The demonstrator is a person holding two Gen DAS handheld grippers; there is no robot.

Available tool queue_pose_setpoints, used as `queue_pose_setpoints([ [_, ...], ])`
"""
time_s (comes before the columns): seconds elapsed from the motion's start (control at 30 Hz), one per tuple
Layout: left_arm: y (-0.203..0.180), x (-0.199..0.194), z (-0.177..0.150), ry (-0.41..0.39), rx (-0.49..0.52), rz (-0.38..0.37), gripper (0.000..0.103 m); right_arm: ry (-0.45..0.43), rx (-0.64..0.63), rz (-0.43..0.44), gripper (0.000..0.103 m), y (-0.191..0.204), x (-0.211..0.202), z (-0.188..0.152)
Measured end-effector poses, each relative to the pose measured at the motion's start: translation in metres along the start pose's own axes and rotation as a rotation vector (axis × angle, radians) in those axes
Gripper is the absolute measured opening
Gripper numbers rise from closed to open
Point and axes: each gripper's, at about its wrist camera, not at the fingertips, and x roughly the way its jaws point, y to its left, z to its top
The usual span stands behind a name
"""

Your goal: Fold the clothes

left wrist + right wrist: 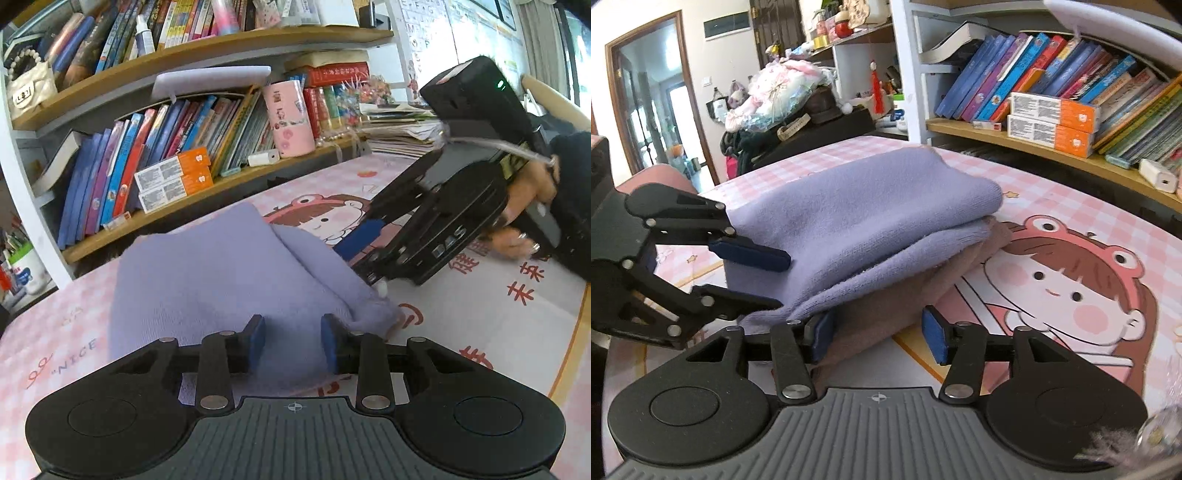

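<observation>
A folded lavender knit garment [221,280] lies on the pink cartoon table mat [480,325]. In the right wrist view the garment [871,218] shows stacked lavender layers over a brownish layer [886,306]. My left gripper [293,341] is open, its blue pads either side of the garment's near edge; it also shows in the right wrist view [764,280], jaws apart around the garment's left edge. My right gripper [877,334] is open, with the brownish edge between its pads. In the left wrist view it [364,254] sits at the garment's right side.
A wooden bookshelf [192,206] full of books runs along the table's far edge, with orange-and-white boxes [173,179] and a pink cylinder [290,118]. A pile of clothes and bags [775,103] and a doorway [653,85] lie beyond the table's far left.
</observation>
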Motion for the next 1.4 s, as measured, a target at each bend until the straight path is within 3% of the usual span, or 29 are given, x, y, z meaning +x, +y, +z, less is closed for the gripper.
queue_pose_setpoints([
  [0.1, 0.0, -0.001, -0.002, -0.012, 0.002, 0.004, 0.032, -0.051, 0.059, -0.02, 0.068, 0.004, -0.02, -0.007],
  [0.13, 0.0, -0.002, -0.003, -0.016, 0.001, 0.004, 0.033, -0.078, 0.074, -0.024, 0.076, 0.007, -0.027, -0.01],
  [0.2, 0.001, -0.003, -0.002, -0.021, 0.002, 0.003, 0.034, -0.136, 0.115, -0.032, 0.083, 0.012, -0.042, -0.015],
  [0.3, 0.015, -0.025, 0.002, -0.096, -0.013, -0.029, 0.048, -0.224, 0.24, -0.026, 0.088, 0.015, -0.06, -0.022],
  [0.33, 0.022, -0.035, 0.004, -0.131, -0.027, -0.047, 0.063, -0.237, 0.308, -0.006, 0.089, 0.013, -0.063, -0.024],
  [0.37, 0.033, -0.045, 0.005, -0.167, -0.057, -0.057, 0.075, -0.231, 0.39, 0.016, 0.089, 0.01, -0.062, -0.025],
  [0.4, 0.047, -0.05, 0.005, -0.181, -0.099, -0.046, 0.078, -0.219, 0.463, 0.015, 0.089, 0.007, -0.059, -0.025],
  [0.57, 0.113, -0.053, -0.005, -0.172, -0.33, 0.079, 0.078, -0.178, 0.717, -0.008, 0.089, -0.002, -0.037, -0.017],
  [0.67, 0.124, -0.039, -0.021, -0.099, -0.353, 0.12, 0.078, -0.141, 0.756, -0.048, 0.087, 0.0, -0.026, -0.011],
  [0.8, 0.115, -0.024, -0.035, -0.005, -0.287, 0.069, 0.078, -0.093, 0.762, -0.11, 0.087, 0.003, -0.014, -0.002],
  [1.0, 0.136, -0.016, -0.046, 0.015, -0.35, -0.079, 0.08, -0.017, 0.764, -0.17, 0.079, 0.006, 0.007, 0.011],
  [1.1, 0.164, -0.018, -0.046, -0.034, -0.507, -0.183, 0.08, 0.005, 0.763, -0.185, 0.073, 0.008, 0.016, 0.017],
  [1.17, 0.179, -0.014, -0.046, -0.062, -0.596, -0.212, 0.08, 0.01, 0.771, -0.193, 0.07, 0.008, 0.02, 0.019],
  [1.27, 0.187, 0.006, -0.049, -0.039, -0.67, -0.218, 0.08, -0.003, 0.792, -0.195, 0.066, 0.007, 0.024, 0.02],
  [1.4, 0.19, 0.025, -0.058, -0.014, -0.754, -0.297, 0.079, -0.027, 0.8, -0.203, 0.057, 0.009, 0.028, 0.021],
])
